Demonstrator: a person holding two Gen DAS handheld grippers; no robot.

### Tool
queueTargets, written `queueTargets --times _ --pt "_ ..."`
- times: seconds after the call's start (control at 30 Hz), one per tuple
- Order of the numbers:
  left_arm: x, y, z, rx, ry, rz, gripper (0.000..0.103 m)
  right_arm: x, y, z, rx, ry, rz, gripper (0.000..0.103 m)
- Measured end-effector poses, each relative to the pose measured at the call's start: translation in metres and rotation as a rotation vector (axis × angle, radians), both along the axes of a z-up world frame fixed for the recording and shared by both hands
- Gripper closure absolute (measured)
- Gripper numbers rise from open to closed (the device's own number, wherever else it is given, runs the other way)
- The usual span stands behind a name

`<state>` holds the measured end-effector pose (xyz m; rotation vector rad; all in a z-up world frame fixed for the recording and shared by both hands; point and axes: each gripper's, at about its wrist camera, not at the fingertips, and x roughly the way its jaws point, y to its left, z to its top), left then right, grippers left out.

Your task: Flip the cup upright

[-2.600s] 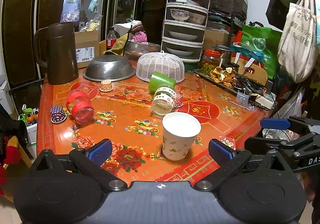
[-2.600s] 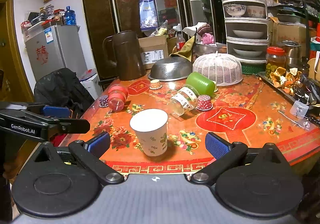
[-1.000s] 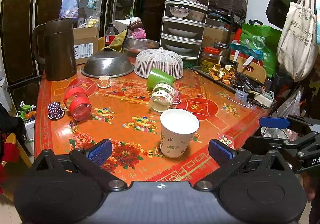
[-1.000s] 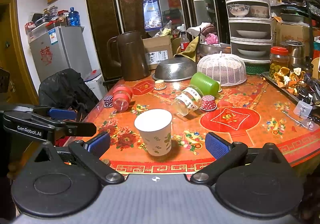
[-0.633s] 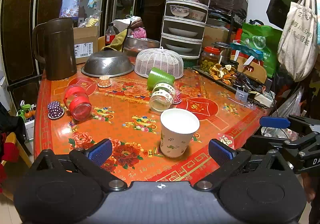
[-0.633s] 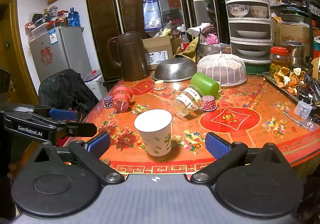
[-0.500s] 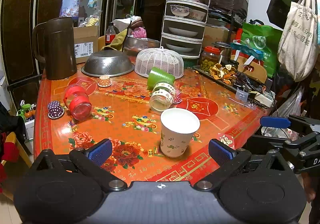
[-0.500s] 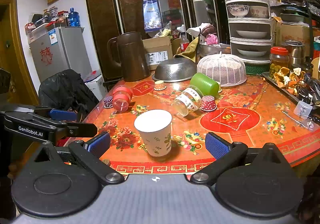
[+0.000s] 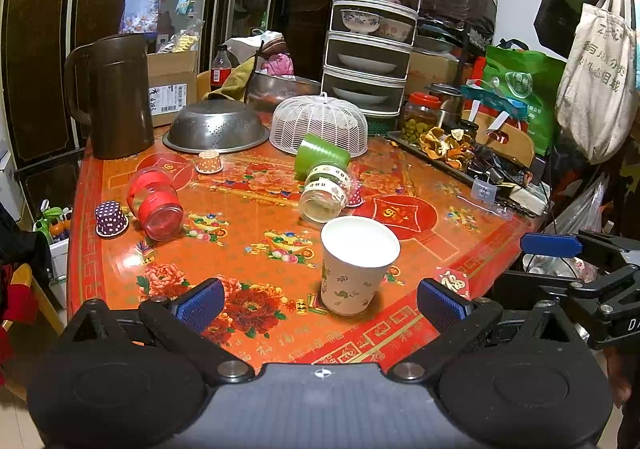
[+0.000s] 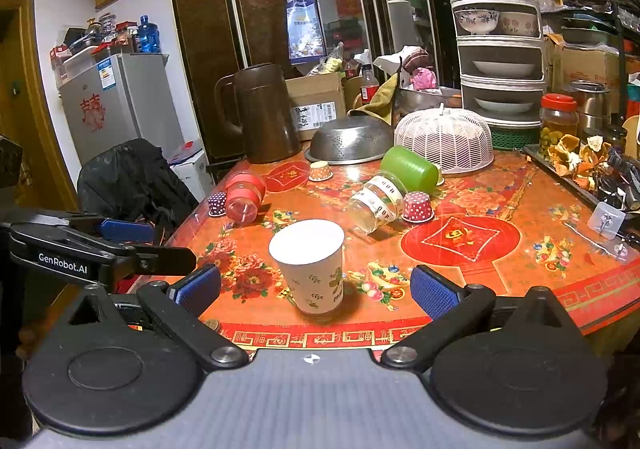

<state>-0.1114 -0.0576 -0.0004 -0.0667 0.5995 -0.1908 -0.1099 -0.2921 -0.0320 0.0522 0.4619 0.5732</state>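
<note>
A white paper cup (image 9: 354,269) with a leaf print stands upright, mouth up, near the front edge of the orange floral table (image 9: 256,245). It also shows in the right wrist view (image 10: 312,267). My left gripper (image 9: 320,299) is open and empty, held back from the cup, which sits ahead between its blue pads (image 9: 198,303). My right gripper (image 10: 314,289) is open and empty, just short of the cup. Each gripper shows at the side of the other's view.
Lying on their sides are a green cup (image 9: 320,157), a clear jar (image 9: 326,195) and a red jar (image 9: 156,201). Small cupcake liners (image 9: 111,213), a steel colander (image 9: 216,127), a white mesh cover (image 9: 318,123), a brown pitcher (image 9: 114,97) and a stacked rack (image 9: 372,49) stand farther back.
Both grippers have drawn back slightly from the table. The cup stands unmoved and both grippers stay open.
</note>
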Motion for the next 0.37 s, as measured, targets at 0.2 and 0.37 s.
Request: queueTargets --times 0.2,0.37 --pt "0.0002 0.0002 -0.0013 -0.002 -0.003 0.001 0.0 -0.0003 0.0005 0.0002 -0.002 0.0 0.002 0.001" --pt "-0.0025 -0.0009 0.0004 0.009 -0.039 0.014 0.0 -0.0007 0.0022 0.0001 0.0 -0.001 0.005 0.001"
